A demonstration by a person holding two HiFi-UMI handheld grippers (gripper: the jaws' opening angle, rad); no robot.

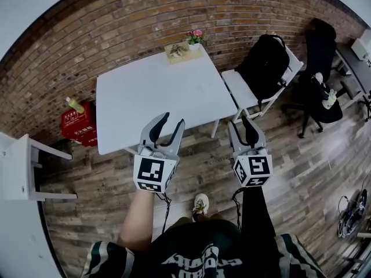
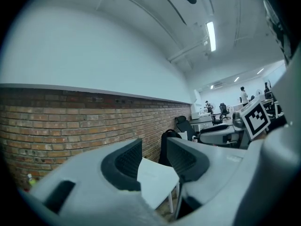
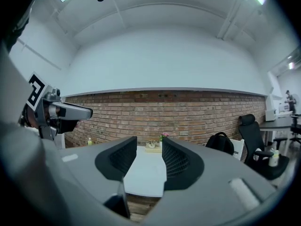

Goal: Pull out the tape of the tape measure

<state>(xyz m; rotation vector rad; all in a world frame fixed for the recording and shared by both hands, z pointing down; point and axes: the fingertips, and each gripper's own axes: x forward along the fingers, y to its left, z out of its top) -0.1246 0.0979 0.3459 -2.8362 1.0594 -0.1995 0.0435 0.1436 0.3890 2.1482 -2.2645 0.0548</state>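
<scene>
Brick wall (image 1: 174,16) backs a white table (image 1: 156,97), bare except at its far edge, where a tan tray (image 1: 177,52) sits just beside a flower pot (image 1: 196,38). The tape measure cannot be picked out for certain. The likeliest candidate is the small pale thing (image 3: 149,145) on that tray, too small to identify. A chair (image 1: 240,91) carrying a black backpack (image 1: 264,62) stands at the table's right side.

The left gripper (image 1: 174,119) and the right gripper (image 1: 239,121) are held level, side by side, short of the table's near edge. Both have their jaws apart with nothing between them.

The risk probably lies in the long reach across the table. A gripper coming in beside the tray could tip the flower pot. If only the tape's end is pulled while the case is not clamped by the other gripper, the case would likely slide off the tray instead of paying out tape.
</scene>
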